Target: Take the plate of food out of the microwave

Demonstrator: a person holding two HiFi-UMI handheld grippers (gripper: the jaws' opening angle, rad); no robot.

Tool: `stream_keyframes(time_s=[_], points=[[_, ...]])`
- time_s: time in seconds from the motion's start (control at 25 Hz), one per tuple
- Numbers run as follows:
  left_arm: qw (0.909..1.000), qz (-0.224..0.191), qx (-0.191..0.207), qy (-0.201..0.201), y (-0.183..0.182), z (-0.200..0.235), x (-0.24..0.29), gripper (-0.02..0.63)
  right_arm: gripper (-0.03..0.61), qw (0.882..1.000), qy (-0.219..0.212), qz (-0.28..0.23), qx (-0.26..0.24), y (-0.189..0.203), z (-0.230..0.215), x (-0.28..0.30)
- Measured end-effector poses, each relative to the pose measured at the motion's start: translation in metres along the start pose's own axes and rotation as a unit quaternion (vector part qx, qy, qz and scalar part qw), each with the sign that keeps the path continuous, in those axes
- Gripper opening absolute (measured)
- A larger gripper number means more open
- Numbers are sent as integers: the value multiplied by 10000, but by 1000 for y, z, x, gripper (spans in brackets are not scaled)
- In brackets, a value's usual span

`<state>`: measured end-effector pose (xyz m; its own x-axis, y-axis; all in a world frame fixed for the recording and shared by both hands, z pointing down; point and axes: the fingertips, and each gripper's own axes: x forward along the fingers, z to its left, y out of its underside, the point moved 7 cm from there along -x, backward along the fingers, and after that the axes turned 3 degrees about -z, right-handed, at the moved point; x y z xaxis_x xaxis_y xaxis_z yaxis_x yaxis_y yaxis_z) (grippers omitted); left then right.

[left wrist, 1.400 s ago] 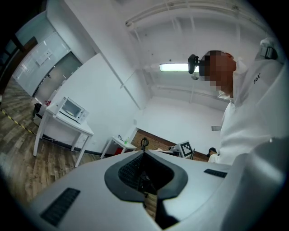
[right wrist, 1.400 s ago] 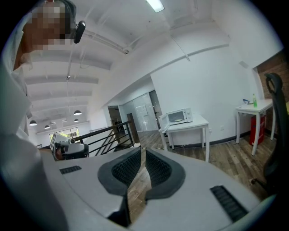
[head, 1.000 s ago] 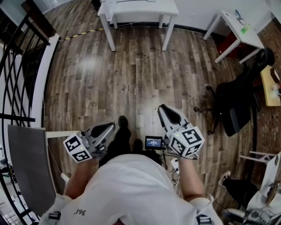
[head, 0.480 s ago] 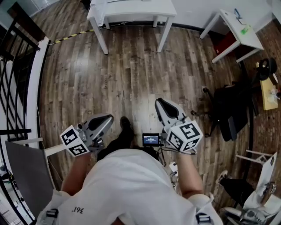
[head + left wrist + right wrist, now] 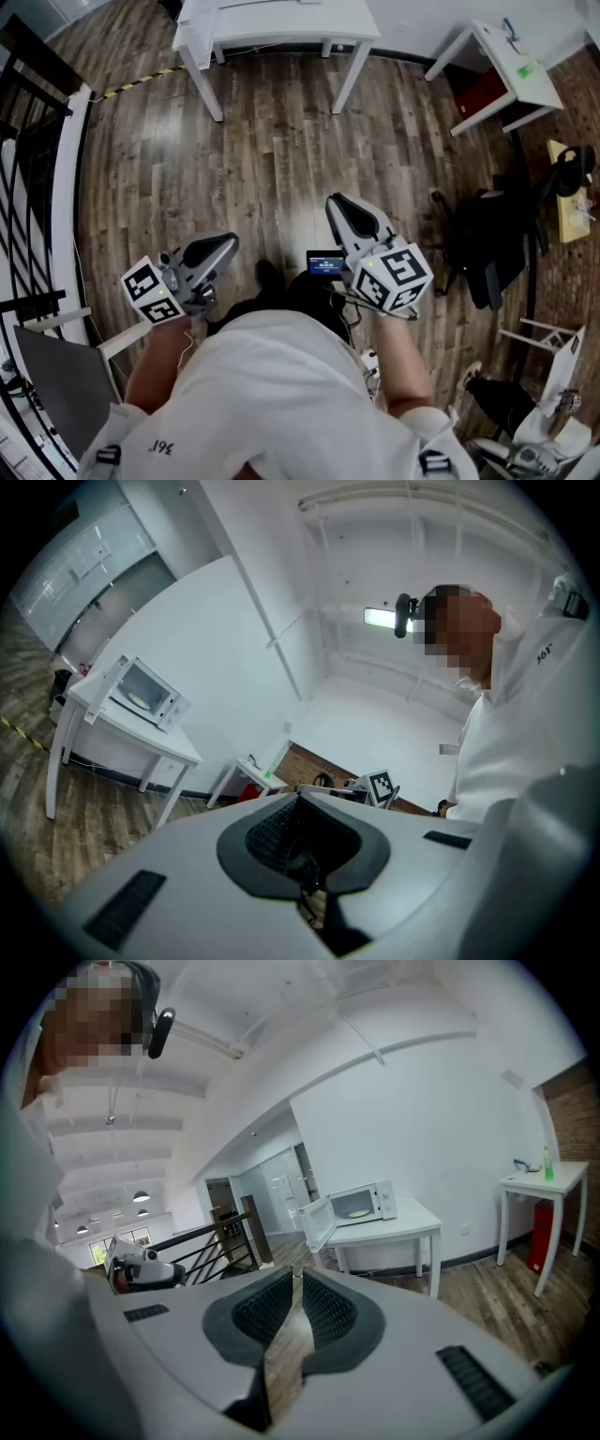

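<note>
Brown wood-plank floor (image 5: 281, 169); white worktop (image 5: 409, 1222) bearing white box-shaped microwave (image 5: 386, 1200), door open, pale plate of food (image 5: 357, 1212) inside. Left tongs (image 5: 302, 806): closed, empty. Right tongs (image 5: 295, 1286): slightly parted, empty.

Cut off by the head view's top edge: the white desk (image 5: 281, 19), only its near strip and legs in frame, with the microwave (image 5: 359, 1206) on it out of sight there. Too small to tell in either gripper view: the contents of that open microwave, no more than a pale yellowish patch (image 5: 357, 1211), plate and food indistinguishable. Hidden beneath the person's white shirt (image 5: 281, 394): the floor (image 5: 281, 159) right underfoot and all but a dark sliver of the legs (image 5: 272, 300).
</note>
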<state>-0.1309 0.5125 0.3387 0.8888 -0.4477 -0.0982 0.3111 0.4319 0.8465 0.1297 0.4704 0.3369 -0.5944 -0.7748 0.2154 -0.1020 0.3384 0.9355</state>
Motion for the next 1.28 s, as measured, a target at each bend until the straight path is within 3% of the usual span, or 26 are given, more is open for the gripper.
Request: stream_keyframes(time_s=[0.4,0.72,1.0,1.28], points=[[9985,-118,-132,-526,-27,68,65,5,35,9987,-392,311,-41,-24,-87,77],[9957,-448,-238,-773,-64,131,166,5,36,9957,-773,431,-272,-82,-182,147],[9926,-497,-312,-1063,-76,169,222,5,37,9955,-750,484,-330,-97,-240,173],[9919,-383,-312,-1169,-88,195,256,5,37,9952,-789,459,-341,-107,-271,199]])
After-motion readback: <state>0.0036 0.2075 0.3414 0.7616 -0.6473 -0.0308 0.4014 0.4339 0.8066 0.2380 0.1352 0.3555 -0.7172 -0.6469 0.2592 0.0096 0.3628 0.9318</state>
